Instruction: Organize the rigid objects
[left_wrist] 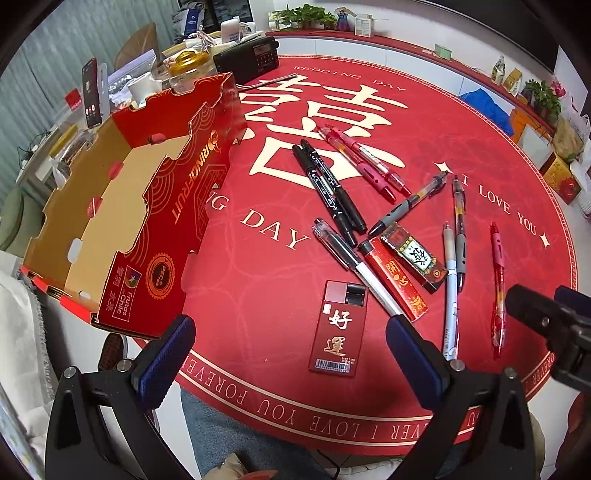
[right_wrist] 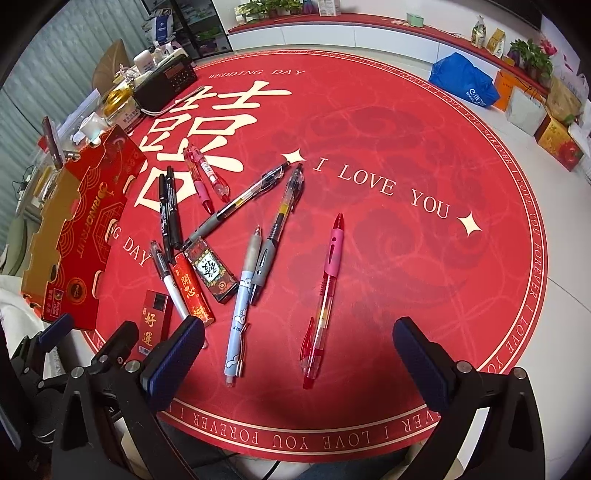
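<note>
Pens, markers, red lighters [left_wrist: 337, 328] scattered mid red round mat [right_wrist: 406, 147], beside empty red cardboard fruit box [left_wrist: 110, 206], within reach. Left gripper [left_wrist: 291, 354], right gripper [right_wrist: 299, 358] spread wide, gripping nothing, poised near edge.

I'm in a home living room: potted plants [left_wrist: 304, 14] on a long ledge, gift boxes [right_wrist: 559, 146], a radio [left_wrist: 246, 59] beyond my claw.
</note>
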A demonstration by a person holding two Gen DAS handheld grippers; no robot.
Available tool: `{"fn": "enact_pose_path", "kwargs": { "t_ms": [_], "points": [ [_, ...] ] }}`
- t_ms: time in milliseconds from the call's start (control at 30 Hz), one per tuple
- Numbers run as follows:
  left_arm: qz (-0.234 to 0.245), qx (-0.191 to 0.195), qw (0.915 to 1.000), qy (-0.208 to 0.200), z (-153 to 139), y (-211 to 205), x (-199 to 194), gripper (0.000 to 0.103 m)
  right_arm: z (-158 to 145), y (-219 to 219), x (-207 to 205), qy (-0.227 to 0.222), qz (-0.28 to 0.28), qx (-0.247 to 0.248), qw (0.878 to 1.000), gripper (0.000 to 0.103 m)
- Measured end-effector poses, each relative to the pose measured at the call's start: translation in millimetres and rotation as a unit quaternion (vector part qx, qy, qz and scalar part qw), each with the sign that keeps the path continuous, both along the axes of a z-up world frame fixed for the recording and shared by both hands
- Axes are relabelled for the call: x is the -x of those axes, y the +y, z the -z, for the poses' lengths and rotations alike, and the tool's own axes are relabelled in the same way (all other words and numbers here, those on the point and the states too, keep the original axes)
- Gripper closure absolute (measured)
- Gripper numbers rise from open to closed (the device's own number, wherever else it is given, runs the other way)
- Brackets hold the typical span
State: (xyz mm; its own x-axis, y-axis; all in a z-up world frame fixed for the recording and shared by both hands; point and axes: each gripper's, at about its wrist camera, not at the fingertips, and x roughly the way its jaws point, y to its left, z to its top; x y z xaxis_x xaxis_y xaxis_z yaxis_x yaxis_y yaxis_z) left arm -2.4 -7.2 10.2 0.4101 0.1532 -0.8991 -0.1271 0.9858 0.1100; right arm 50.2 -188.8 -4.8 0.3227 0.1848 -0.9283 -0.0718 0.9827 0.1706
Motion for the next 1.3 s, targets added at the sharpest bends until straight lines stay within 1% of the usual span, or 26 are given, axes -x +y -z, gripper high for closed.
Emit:
{"fn": "enact_pose_path", "kwargs": {
  "t_ms": [267,633,1300],
  "points": [
    [-0.002,-0.001,1.0,0.0,0,0,0,0.0,-1,11,2,-0.002,-0.018,0.005,1.0,0.0],
    [-0.004,-0.001,1.0,0.007,4,1,2,0.0,2,12,2,0.004,-0.017,0.022,1.0,0.0],
    [-0.004,-0.007,0.9998,0.019,12,4,1,0.0,9,11,0,0.016,-0.016,0.023,0.999,0.0]
  ]
}}
